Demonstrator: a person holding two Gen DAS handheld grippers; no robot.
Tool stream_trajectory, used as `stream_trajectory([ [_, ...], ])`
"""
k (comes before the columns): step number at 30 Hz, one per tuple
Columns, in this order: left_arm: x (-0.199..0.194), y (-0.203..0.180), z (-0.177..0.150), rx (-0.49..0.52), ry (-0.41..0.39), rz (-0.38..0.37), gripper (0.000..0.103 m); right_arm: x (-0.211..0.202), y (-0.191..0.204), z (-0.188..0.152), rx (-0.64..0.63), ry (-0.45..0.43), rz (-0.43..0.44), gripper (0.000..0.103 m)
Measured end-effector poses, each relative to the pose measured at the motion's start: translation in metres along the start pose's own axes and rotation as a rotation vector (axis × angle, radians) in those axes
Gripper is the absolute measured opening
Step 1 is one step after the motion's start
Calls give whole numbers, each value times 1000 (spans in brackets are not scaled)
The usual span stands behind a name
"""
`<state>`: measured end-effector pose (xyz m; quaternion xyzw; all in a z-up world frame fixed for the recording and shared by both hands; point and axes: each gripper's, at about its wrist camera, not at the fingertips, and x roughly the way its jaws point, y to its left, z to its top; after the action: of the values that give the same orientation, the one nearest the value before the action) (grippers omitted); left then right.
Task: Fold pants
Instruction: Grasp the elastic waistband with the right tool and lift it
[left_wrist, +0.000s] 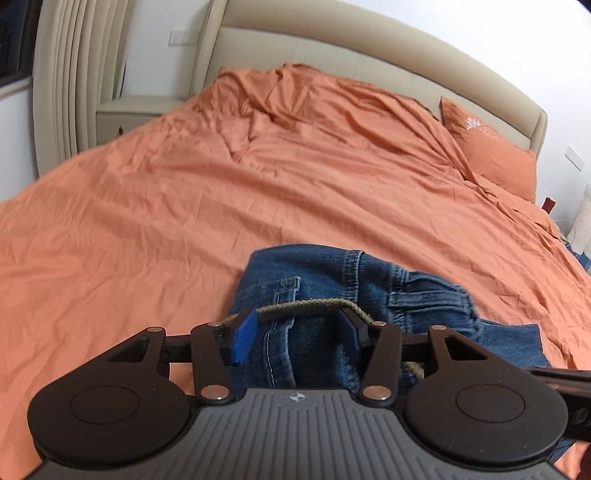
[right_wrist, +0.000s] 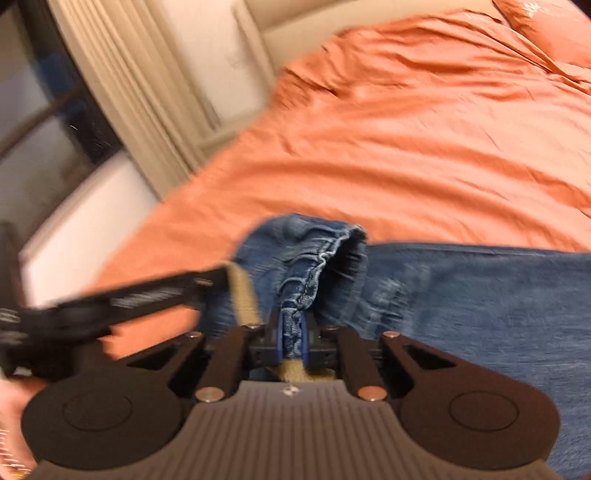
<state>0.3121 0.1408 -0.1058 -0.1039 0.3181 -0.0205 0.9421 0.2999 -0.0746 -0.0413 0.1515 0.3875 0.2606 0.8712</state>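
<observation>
The right gripper (right_wrist: 291, 338) pinches the gathered waistband of the blue jeans (right_wrist: 461, 295) between its blue pads. A tan drawstring (right_wrist: 243, 295) runs up on the left, toward the blurred left gripper (right_wrist: 122, 306). The jeans lie on the orange bed sheet (right_wrist: 388, 147), stretching right.

Each hand-held gripper (left_wrist: 295, 332) (right_wrist: 291, 332) has black linkage arms, blue pads, silver rivets, ribbed grey body.
</observation>
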Motion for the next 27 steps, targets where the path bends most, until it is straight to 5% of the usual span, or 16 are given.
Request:
stream_trajectory([
  [8, 20, -15, -10, 98, 93, 37, 57, 14, -42, -24, 155, 74, -107, 4],
  [11, 31, -17, -13, 110, 119, 65, 57, 22, -52, -23, 194, 92, -83, 7],
  [18, 41, -14, -15, 87, 141, 65, 57, 32, -78, -2, 286, 99, 26, 41],
  [27, 43, -12, -14, 89, 145, 37, 56, 81, -125, 6, 531, 185, 127, 40],
])
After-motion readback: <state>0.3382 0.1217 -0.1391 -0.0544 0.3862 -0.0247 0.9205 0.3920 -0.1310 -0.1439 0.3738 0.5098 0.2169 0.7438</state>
